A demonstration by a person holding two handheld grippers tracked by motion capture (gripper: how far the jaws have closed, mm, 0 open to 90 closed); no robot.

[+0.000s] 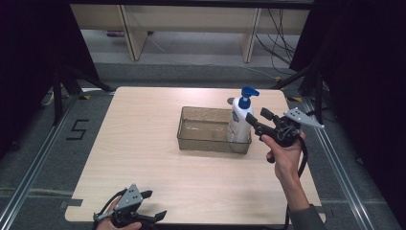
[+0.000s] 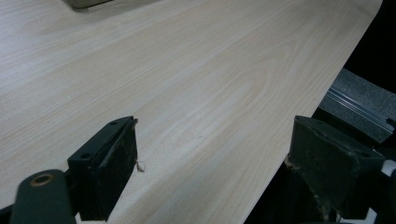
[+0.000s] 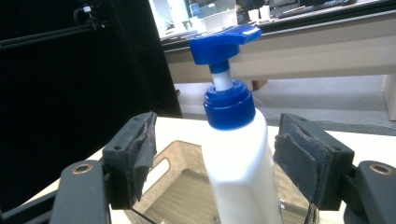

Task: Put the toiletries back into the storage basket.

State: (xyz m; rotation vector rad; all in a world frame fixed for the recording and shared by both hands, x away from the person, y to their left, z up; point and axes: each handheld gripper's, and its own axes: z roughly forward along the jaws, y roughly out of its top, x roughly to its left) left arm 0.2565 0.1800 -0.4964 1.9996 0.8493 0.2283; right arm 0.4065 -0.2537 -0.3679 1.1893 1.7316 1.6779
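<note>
A white pump bottle (image 1: 239,120) with a blue pump head stands upright in the right end of a translucent brown bin (image 1: 203,129) on the wooden table (image 1: 143,143). My right gripper (image 1: 258,119), held by a hand, sits just right of the bottle and points at it. In the right gripper view the bottle (image 3: 238,168) rises between the open jaws of my right gripper (image 3: 217,122). A clear gap shows at the left pad, and the right pad is close to the bottle's side. My left gripper (image 1: 154,204) is open over the table's near edge, with only bare table between the jaws of my left gripper (image 2: 215,125).
The bin (image 3: 177,186) is otherwise bare inside; a corner of the bin (image 2: 86,2) shows at the top of the left gripper view. The table's right edge drops to grey floor and a metal rail (image 1: 335,167). Desk legs and cables stand beyond the far edge.
</note>
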